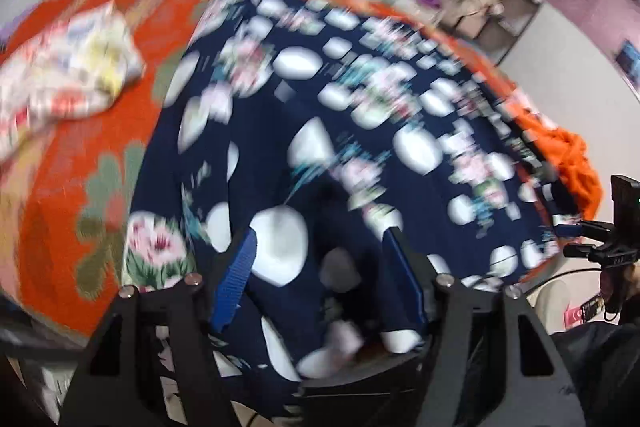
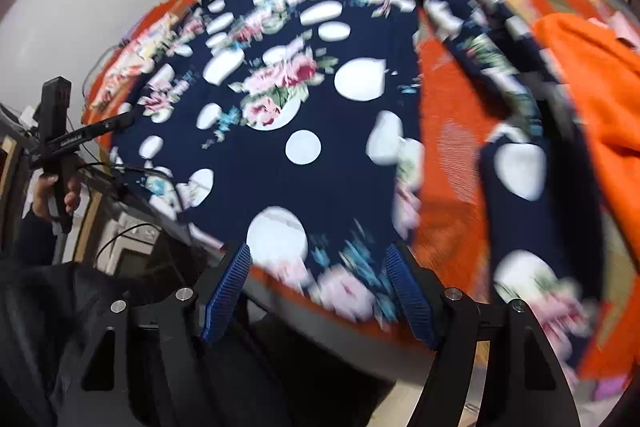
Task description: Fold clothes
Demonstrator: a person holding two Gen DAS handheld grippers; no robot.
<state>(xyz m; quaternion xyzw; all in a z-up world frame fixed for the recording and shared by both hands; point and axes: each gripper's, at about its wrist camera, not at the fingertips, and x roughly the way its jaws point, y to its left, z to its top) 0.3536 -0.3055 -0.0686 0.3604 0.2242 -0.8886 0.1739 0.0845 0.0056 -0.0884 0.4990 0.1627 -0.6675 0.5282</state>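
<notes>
The navy garment, printed with white dots and flowers, lies spread over the orange-covered table and fills the centre of both views; in the right wrist view one long strip of it runs down the right of the frame, with bare orange cover between strip and body.

Left hand-held gripper: jaws apart, navy cloth lying between and beneath them at the lower centre of the frame; whether the pads press on it cannot be told from the blurred picture.

Right hand-held gripper: jaws apart at the near hem, lower centre of the frame, nothing clamped.

Step in hand, as judged: taking the near edge at two points for a fold.

- Seat each pad pair squarely over the hem; take one layer only, not the cover beneath.
- Close both grippers before lifting; keep the edge taut between them.
- Keep clear of the pale clothes at upper left and the orange cloth at right.
</notes>
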